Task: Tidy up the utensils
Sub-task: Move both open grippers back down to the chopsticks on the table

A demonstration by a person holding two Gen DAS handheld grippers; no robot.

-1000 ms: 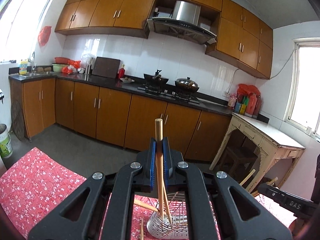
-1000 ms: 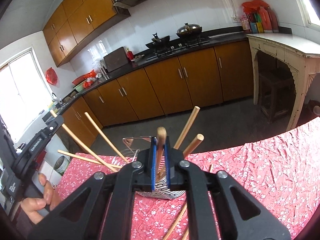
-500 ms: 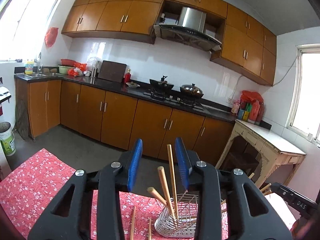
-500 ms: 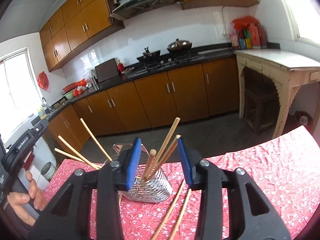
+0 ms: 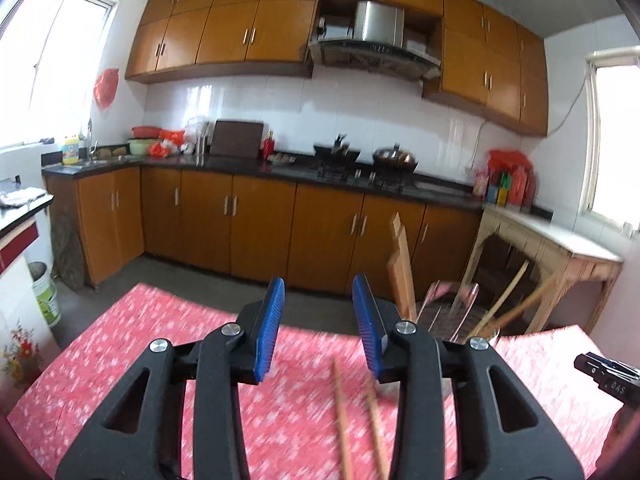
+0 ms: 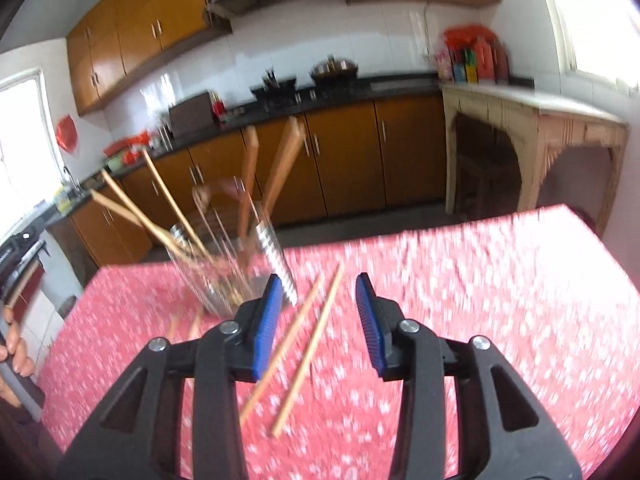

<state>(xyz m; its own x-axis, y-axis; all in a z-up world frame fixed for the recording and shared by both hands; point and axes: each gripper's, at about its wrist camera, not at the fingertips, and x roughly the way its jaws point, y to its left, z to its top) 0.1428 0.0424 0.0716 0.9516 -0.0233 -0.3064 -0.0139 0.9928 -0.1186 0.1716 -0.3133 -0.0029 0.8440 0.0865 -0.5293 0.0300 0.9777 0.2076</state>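
Note:
A wire utensil holder stands on the red floral tablecloth, with several wooden chopsticks leaning in it. My left gripper hangs to its left, jaws opening, nothing between them. Two loose chopsticks lie on the cloth below its right finger. In the right wrist view the holder is ahead on the left. My right gripper is open above a pair of loose chopsticks on the cloth. Two more chopsticks lie by the holder. Both views are motion-blurred.
Brown kitchen cabinets and a black counter run along the back wall. A pale side table stands at the right. A bucket sits on the floor at the left. A hand shows at the left edge.
Both grippers were shut on upright chopsticks over the holder; both have opened and let them go into it. Both have pulled back and sunk toward the cloth, with the holder now off to the side.

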